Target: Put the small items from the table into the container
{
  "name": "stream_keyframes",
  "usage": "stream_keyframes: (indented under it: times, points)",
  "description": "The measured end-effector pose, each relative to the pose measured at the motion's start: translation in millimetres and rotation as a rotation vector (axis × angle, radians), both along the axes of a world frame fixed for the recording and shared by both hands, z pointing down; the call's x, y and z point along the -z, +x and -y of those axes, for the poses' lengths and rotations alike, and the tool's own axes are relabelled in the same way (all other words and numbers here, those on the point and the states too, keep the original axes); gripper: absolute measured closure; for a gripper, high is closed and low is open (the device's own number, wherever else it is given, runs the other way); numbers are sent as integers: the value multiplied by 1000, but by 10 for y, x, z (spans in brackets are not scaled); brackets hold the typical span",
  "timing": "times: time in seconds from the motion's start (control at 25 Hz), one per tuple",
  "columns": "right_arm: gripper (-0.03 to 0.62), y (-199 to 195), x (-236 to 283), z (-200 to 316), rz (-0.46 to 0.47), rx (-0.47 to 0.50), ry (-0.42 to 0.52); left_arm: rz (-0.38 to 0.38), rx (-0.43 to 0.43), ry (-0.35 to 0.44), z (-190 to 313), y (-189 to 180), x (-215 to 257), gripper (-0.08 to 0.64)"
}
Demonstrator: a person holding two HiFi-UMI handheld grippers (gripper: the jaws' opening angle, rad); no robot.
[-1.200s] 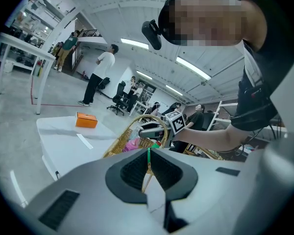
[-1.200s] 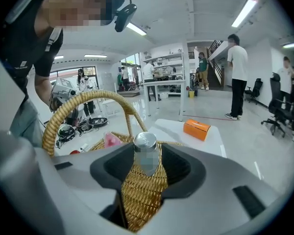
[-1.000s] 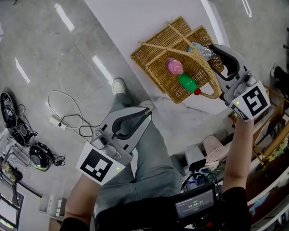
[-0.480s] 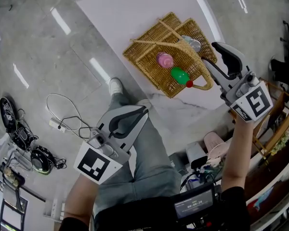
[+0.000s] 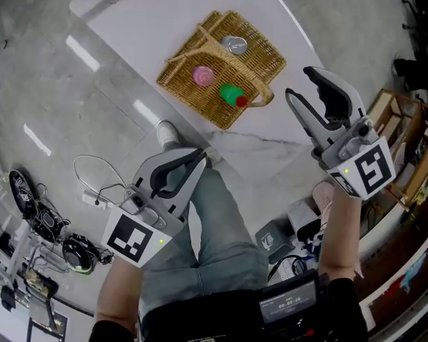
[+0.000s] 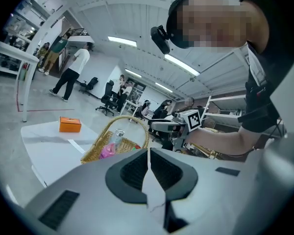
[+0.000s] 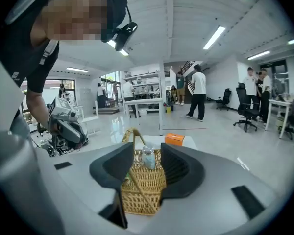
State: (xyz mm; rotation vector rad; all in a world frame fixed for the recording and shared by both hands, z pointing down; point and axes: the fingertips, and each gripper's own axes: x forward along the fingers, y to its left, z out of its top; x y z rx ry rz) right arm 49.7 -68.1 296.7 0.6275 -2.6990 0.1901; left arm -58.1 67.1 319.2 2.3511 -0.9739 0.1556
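**Head view.** The basket [image 5: 262, 61] lies diagonally on the white counter [image 5: 150, 13] and holds all three small items. The green item [image 5: 230, 92] lies on its side, its long axis running from upper left to lower right and its red end at the lower right. The pink item [image 5: 203, 75] lies just beside it. The jar [image 5: 235, 45] shows us its metal lid. The left claw [image 5: 201, 154] is off the counter's edge, above the person's leg, with its jaws pressed together and nothing between them. The right claw [image 5: 301, 84] hangs to the right of the basket, clear of it, with its jaws wide apart and empty.

**Left gripper view.** The left claw [image 6: 148, 153] shows one closed seam. Beyond it we see the basket [image 6: 94, 153], with the jar [image 6: 118, 137] upright and the pink item [image 6: 107, 152] low inside. An orange box [image 6: 70, 124] rests farther back on the counter [image 6: 49, 146]. The right claw [image 6: 179, 126] is partly in frame. We cannot make out the green item.

**Right gripper view.** The right claw [image 7: 147, 151] gapes and holds nothing. The basket [image 7: 139, 187] and upright jar [image 7: 148, 156] stand well beyond the gap. The orange box [image 7: 174, 139] lies behind them, and the left claw [image 7: 66, 129] is at left. The basket's lower contents are hidden by the jaws.
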Motion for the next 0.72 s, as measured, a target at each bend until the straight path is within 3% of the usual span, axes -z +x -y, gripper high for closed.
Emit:
stream_keyframes:
  times: [0.24,0.44,0.72]
  points:
    - [420,228,205,-447,66,-132,5,-3,-92,37,13,365,166,554]
    - [474,466,280,-793,148,-298,-39,-7,-153,42,-2,651,187,554]
    - [567,953,448,-1239,190,-494,1,-23,-266,63,-87,1079,291,555]
